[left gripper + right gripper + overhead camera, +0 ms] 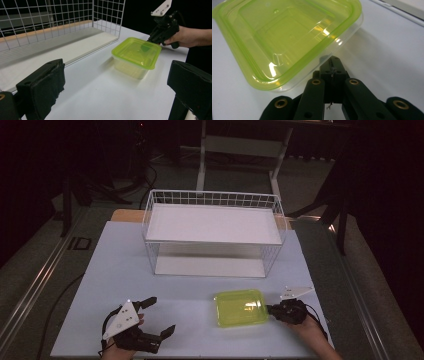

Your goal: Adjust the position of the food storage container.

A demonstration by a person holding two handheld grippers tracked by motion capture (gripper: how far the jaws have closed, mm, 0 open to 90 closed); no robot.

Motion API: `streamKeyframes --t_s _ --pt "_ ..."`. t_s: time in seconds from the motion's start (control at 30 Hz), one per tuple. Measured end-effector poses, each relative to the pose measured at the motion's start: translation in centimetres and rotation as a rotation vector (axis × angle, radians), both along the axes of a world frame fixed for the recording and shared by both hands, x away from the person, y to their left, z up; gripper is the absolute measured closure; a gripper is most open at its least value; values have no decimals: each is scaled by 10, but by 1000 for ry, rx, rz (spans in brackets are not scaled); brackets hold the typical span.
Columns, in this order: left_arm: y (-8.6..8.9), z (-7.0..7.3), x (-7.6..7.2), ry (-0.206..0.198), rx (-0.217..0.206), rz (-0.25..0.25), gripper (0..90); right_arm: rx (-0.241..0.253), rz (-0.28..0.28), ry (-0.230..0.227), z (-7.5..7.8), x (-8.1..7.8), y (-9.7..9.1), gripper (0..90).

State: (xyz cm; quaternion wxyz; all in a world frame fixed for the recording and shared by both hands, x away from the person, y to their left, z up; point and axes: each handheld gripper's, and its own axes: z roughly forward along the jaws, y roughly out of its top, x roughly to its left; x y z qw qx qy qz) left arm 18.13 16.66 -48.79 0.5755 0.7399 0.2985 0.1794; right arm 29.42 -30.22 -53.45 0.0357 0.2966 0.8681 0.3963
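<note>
High view: you are working at a pale table (150,280) with a white wire basket (212,200) standing at its far middle, a white shelf board laid across its top. A lime-green lidded plastic container (241,307) is sitting near you, right of centre, well apart from the basket. It is looking thin-walled, translucent and apparently empty, so it is likely to be light, a little flexible and smooth enough to slide on the tabletop; the projecting lid rim (329,53) is probably offering the firmest place to pinch, since the walls would likely flex under a squeeze.

Your right gripper (272,309) is meeting the container at the right edge of its rim. In the right gripper view its jaws are standing pressed together with no gap between them, their tips just under the overhang of the lid; whether they are pinching the rim or merely touching it cannot be told.

Your left gripper (161,317) is hovering over the near left of the table with its jaws spread wide, holding nothing and pointing toward the container.
</note>
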Motion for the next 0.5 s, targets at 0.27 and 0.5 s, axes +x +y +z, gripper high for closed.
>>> streamKeyframes --t_s 0.27,0.5 --pt "-1 0 0 3 5 -2 23 -4 36 24 4 -3 18 900" --pt "-1 -1 0 9 6 -5 23 -9 56 43 3 -4 38 899"
